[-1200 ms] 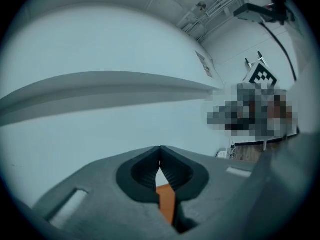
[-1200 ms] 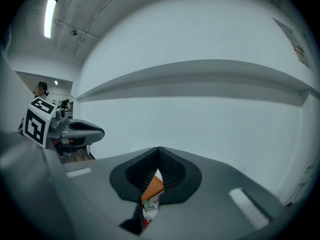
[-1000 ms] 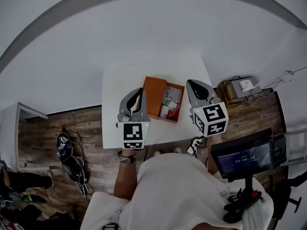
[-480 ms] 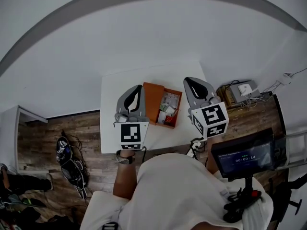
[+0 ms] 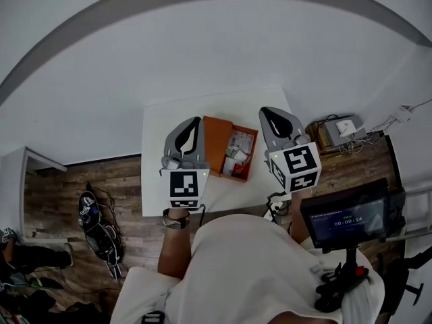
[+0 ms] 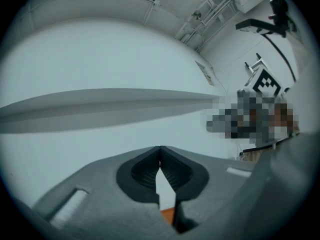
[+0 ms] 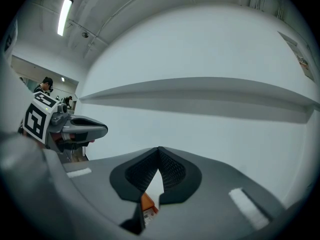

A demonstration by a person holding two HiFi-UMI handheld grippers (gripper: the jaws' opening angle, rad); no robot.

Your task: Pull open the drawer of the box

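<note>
White wall (image 5: 216,52) fills the upper half of the head view, and brown plank floor (image 5: 81,174) runs along the left and right edges below it. At the centre stands a white table (image 5: 155,120). The person's white-clad torso (image 5: 250,268) takes up the lower middle of the frame. To the lower right, a dark screen (image 5: 344,214) sits on a stand. On the table, between the two tools, lies the orange box (image 5: 216,140). Its drawer (image 5: 241,155) is slid out on the box's right side, and small packets show inside. The left gripper (image 5: 195,122) hangs just left of the box, with its marker cube toward the bottom of the frame. Its own view shows the two dark ribbed pads meeting at their tips with nothing caught between them, and only a sliver of orange lies below. The right gripper (image 5: 270,113) hangs just right of the drawer, above the table's right edge. Its pads are likewise pressed together at the tips and hold nothing, and a bit of the orange box shows beneath them.
</note>
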